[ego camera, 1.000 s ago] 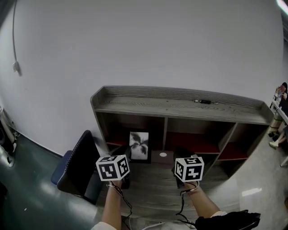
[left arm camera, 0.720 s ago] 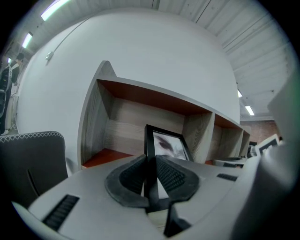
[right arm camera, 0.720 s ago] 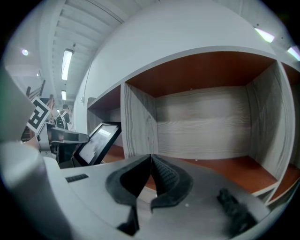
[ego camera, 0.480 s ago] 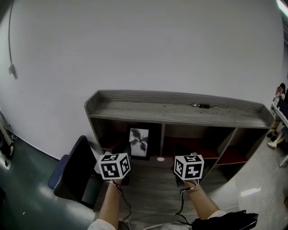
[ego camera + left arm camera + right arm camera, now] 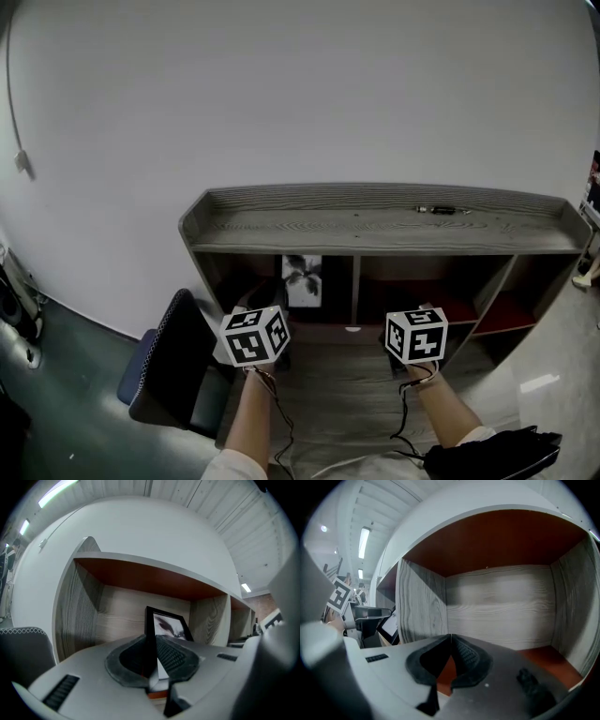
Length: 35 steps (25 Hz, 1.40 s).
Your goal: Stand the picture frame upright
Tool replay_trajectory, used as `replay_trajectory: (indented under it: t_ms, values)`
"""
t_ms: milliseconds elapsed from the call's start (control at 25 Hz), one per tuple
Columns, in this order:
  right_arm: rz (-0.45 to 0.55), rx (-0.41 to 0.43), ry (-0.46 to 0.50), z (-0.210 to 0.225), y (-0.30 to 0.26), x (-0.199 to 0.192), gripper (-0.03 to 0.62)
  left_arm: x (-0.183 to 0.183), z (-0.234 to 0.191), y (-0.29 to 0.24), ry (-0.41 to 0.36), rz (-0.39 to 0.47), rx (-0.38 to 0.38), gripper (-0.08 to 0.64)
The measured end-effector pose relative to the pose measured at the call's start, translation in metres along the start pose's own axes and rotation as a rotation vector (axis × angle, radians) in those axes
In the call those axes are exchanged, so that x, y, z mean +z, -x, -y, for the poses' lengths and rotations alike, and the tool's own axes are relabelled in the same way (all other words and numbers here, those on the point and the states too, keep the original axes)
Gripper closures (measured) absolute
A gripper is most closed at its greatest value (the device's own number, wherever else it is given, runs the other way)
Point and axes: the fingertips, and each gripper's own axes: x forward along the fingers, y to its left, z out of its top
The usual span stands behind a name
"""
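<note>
**Head view:** A low grey wood-grain shelf unit (image 5: pixel 328 223) stands against a plain white wall (image 5: pixel 309 84) on a dark, glossy floor (image 5: pixel 66 375). The picture frame (image 5: pixel 302 279) stands upright in the leftmost compartment, close to its right-hand divider and apart from both tools. The left gripper (image 5: pixel 262 328) and right gripper (image 5: pixel 417 328) hover in front of the unit, their jaws hidden under the marker cubes. A dark chair (image 5: pixel 169 361) with a blue seat sits just beside the unit's left end. A thin cable (image 5: pixel 11 94) runs down the wall. A small dark object (image 5: pixel 439 210) on the top board is too small to identify.

**Left gripper view:** The jaw tips meet with nothing between them. Beyond them the black-bordered frame leans slightly back towards the rear panel, with its lower part cut off by the jaws. Its print shows only as a dark smudge on white. The compartment's ceiling is red-brown.

**Right gripper view:** The jaws are likewise closed tip to tip on nothing. They face the neighbouring compartment, with its red-brown ceiling and floor and pale wood-grain back. Past the divider on the left, a sliver of a black-edged white panel (image 5: pixel 389 626) is too cut off to make out. Strip lights (image 5: pixel 363 541) line the room's ceiling.
</note>
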Motion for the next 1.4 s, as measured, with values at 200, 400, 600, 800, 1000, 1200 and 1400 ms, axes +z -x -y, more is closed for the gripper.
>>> replay_trajectory:
  t_ms: [200, 400, 600, 800, 1000, 1200, 1400]
  values:
    - [0.015, 0.008, -0.007, -0.003, -0.009, 0.008, 0.56, 0.003, -0.013, -0.015, -0.034, -0.013, 0.046, 0.488]
    - [0.013, -0.002, -0.004, 0.002, -0.009, 0.01, 0.56, -0.004, -0.013, -0.029, -0.027, -0.025, 0.061, 0.488]
    - [0.013, -0.006, -0.01, 0.004, -0.013, 0.008, 0.56, -0.008, -0.016, -0.035, -0.021, -0.039, 0.076, 0.488]
    - [0.013, -0.008, -0.02, 0.004, -0.015, 0.008, 0.56, -0.009, -0.019, -0.041, -0.035, -0.065, 0.086, 0.488]
    - [0.012, -0.009, -0.028, 0.006, -0.017, 0.005, 0.561, -0.012, -0.022, -0.048, -0.041, -0.087, 0.099, 0.488]
    - [0.013, -0.011, -0.035, 0.009, -0.019, 0.005, 0.561, -0.016, -0.02, -0.053, -0.031, -0.094, 0.101, 0.488]
    - [0.008, -0.013, -0.041, 0.011, -0.024, 0.002, 0.561, -0.02, -0.018, -0.057, -0.025, -0.105, 0.102, 0.488]
